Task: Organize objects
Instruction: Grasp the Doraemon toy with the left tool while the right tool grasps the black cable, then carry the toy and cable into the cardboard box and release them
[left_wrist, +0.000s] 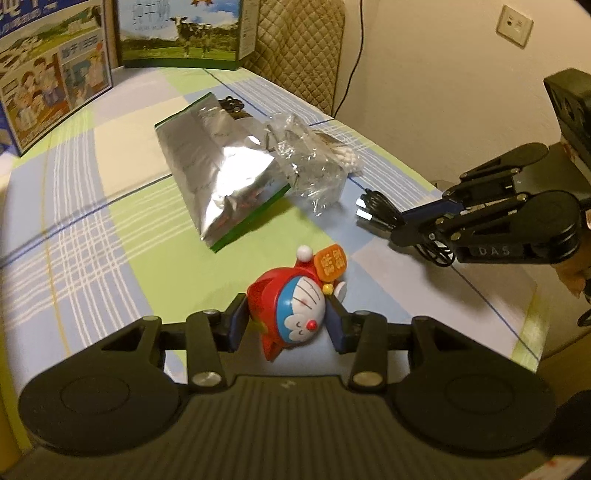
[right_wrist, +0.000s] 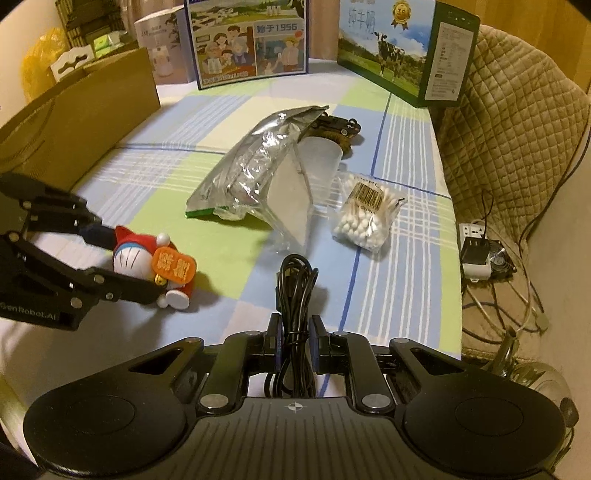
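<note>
Left gripper (left_wrist: 290, 319): fingers clamped on the cat figurine (left_wrist: 291, 306), low over the worktop (left_wrist: 110, 229).
Right gripper (right_wrist: 295, 334): fingers clamped on the black cable bundle (right_wrist: 295, 291).
Clear bag (right_wrist: 364, 212): holds cotton swabs.
Foil pouch (left_wrist: 218, 173): lies flat, contents hidden.

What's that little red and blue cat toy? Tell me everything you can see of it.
The Doraemon figurine looks like glossy plastic: blue-and-white face, red nose, red hooded outfit with a white pompom, white feet, and an orange sign with yellow characters. It lies tilted on the checked tablecloth, near the table's front edge. The left tool has a finger on each side of it, apparently gripping it.
</note>
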